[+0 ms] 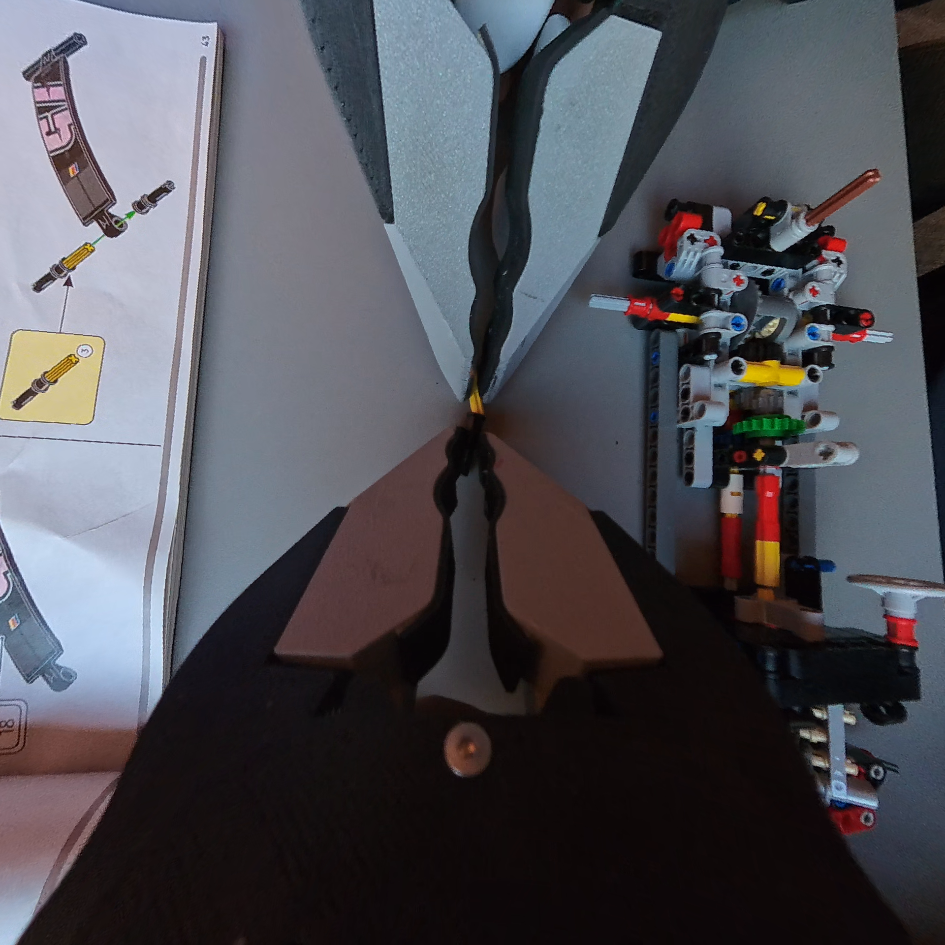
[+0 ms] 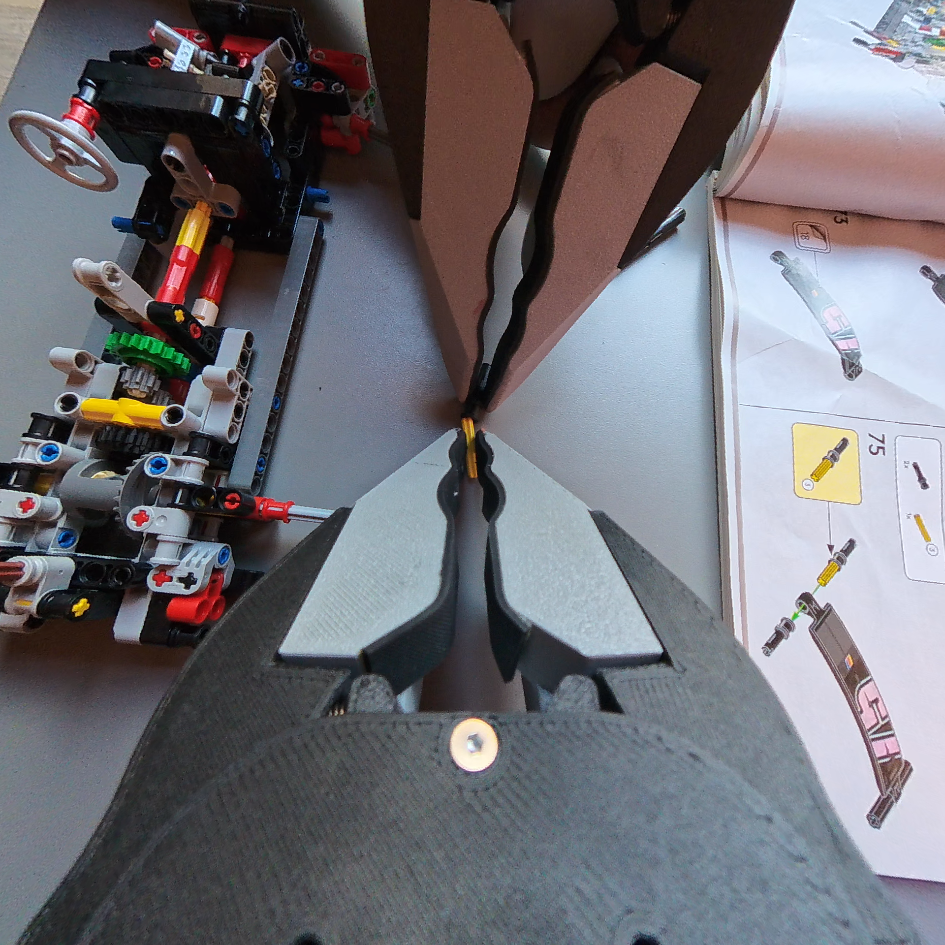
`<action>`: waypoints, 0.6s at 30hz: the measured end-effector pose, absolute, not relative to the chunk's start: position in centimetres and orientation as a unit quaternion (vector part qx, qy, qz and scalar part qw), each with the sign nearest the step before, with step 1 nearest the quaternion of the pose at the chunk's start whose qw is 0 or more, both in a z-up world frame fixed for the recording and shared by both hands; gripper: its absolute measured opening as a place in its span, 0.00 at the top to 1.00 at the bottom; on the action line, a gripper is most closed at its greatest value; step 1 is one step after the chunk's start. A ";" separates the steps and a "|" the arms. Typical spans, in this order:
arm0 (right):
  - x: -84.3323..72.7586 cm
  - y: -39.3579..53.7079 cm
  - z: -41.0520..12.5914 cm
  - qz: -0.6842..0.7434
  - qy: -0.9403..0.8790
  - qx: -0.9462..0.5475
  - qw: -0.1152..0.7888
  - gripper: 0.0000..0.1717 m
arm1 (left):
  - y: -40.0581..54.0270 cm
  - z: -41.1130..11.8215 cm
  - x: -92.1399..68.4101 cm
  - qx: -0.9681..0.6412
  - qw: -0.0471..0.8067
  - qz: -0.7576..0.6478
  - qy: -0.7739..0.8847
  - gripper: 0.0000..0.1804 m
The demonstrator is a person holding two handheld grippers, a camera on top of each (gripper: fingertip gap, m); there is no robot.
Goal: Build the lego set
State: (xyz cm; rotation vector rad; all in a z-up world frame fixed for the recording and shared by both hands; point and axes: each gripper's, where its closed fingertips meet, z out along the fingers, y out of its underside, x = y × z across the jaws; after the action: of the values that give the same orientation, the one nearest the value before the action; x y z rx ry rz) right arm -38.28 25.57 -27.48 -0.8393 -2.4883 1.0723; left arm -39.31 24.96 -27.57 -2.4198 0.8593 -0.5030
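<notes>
Where printed, an instruction booklet (image 2: 828, 460)

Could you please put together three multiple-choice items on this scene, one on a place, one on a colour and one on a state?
1. In the left wrist view, where does the instruction booklet lie?
A. Left of the hand-held grippers
B. Under the brick model
C. On the model's right

2. What colour is the small axle between the tips of the right hand-held gripper?
A. Blue
B. Yellow
C. White

3. How do the two hand-held grippers stand?
A. Both wide open
B. Far apart, at opposite table edges
C. Tip to tip, each closed on a small part

Answers: 1 A, the open pages fill the left edge, the brick model the right. 2 B, a yellow stick shows between its pads. 3 C, the left hand-held gripper pinches a black pin end to end with the axle.
</notes>
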 end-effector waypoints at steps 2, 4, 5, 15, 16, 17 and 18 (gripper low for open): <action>-38.3 25.6 -27.5 0.373 -0.867 -0.292 0.153 0.99 | 25.0 -27.6 -39.3 -0.893 0.259 -0.188 0.316 0.99; -38.3 25.6 -27.5 0.371 -0.868 -0.291 0.156 0.99 | 25.0 -27.6 -39.3 -0.894 0.259 -0.186 0.317 0.99; -38.3 25.6 -27.5 0.371 -0.868 -0.291 0.158 0.99 | 25.0 -27.6 -39.3 -0.894 0.259 -0.184 0.317 0.99; -38.3 25.6 -27.4 0.367 -0.868 -0.287 0.170 0.93 | 25.0 -27.6 -39.3 -0.894 0.259 -0.185 0.315 0.99; -38.3 25.6 -27.4 0.368 -0.868 -0.287 0.170 0.93 | 25.0 -27.6 -39.3 -0.894 0.259 -0.185 0.314 0.99; -38.3 25.6 -27.3 0.370 -0.867 -0.286 0.171 0.93 | 25.0 -27.6 -39.3 -0.894 0.259 -0.186 0.314 0.99; -38.3 25.6 -27.2 0.372 -0.866 -0.286 0.172 0.93 | 25.0 -27.6 -39.3 -0.894 0.259 -0.186 0.314 0.99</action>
State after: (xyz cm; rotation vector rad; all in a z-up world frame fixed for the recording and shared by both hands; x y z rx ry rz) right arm -38.29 25.64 -27.24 -0.8124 -2.4575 1.0557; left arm -39.33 24.98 -27.57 -2.4242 0.8501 -0.5053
